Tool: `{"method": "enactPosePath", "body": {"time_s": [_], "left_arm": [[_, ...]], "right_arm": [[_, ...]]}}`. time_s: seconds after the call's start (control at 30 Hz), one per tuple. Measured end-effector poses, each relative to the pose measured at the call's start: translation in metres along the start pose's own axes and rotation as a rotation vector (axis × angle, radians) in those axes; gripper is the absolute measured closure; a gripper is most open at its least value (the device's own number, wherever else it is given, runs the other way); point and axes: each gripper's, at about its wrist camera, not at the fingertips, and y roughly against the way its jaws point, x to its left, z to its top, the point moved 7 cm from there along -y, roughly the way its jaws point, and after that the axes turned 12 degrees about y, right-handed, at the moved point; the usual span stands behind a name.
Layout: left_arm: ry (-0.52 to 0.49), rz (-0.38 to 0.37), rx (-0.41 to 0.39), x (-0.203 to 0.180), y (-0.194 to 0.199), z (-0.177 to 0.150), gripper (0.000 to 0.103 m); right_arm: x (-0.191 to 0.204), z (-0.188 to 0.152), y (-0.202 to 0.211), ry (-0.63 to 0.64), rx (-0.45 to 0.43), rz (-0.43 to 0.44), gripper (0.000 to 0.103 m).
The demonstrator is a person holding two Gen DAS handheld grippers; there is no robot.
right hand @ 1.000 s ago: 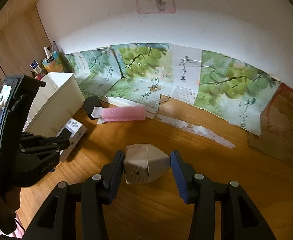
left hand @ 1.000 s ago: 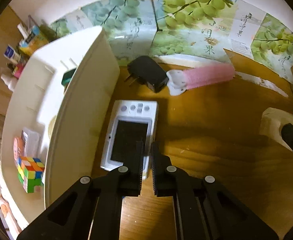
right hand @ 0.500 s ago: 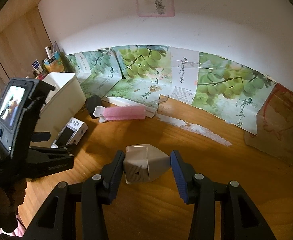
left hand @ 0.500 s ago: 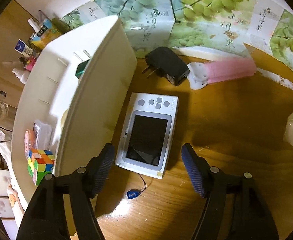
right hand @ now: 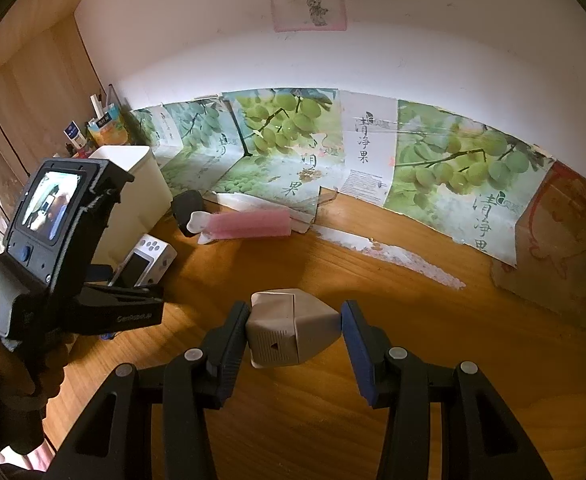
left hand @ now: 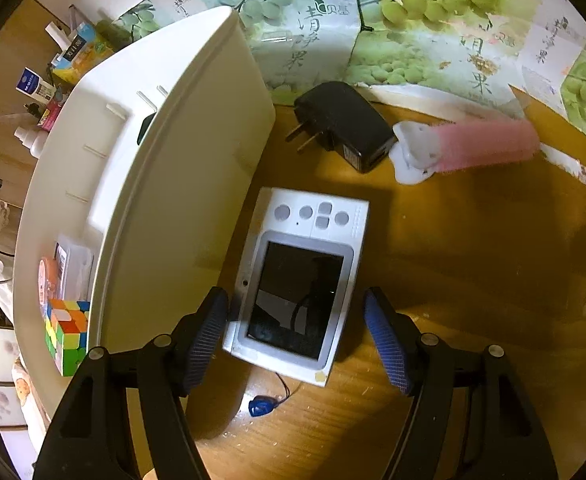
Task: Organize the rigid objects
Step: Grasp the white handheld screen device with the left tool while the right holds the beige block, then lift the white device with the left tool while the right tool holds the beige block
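Observation:
A white handheld game console [left hand: 301,280] with a dark screen lies flat on the wooden table, right beside the white storage bin [left hand: 181,168]. My left gripper [left hand: 297,342] points down over it, open, its blue pads flanking the console's near end without pressing on it. A small blue tag [left hand: 261,406] on a cord trails from the console. My right gripper [right hand: 295,332] is shut on a beige wedge-shaped device [right hand: 289,328] low over the table. The console [right hand: 145,260] also shows in the right wrist view, partly behind the left gripper's body.
Inside the bin sit a colour cube [left hand: 67,334] and small packets. A black plug adapter [left hand: 345,124] and a pink roller with a white handle [left hand: 485,148] lie behind the console. Grape-print cardboard lines the back wall. Bottles and cartons stand behind the bin.
The left gripper's jaws went from shut to wide open, and it came closer over the console, which now lies between the pads. The right gripper and its device stayed still.

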Motion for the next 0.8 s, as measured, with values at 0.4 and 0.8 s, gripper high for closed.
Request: {"method": "enactPosePath", "body": {"time_s": [0.4, 0.8], "left_arm": [[0.019, -0.041, 0.02, -0.002, 0.0, 0.005, 0.038], [-0.048, -0.107, 0.069, -0.002, 0.013, -0.019, 0.038]], "right_arm": [[-0.002, -0.004, 0.017, -0.024, -0.027, -0.015, 0.056], [0.008, -0.005, 0.049, -0.03, -0.071, -0.066, 0.056]]}}
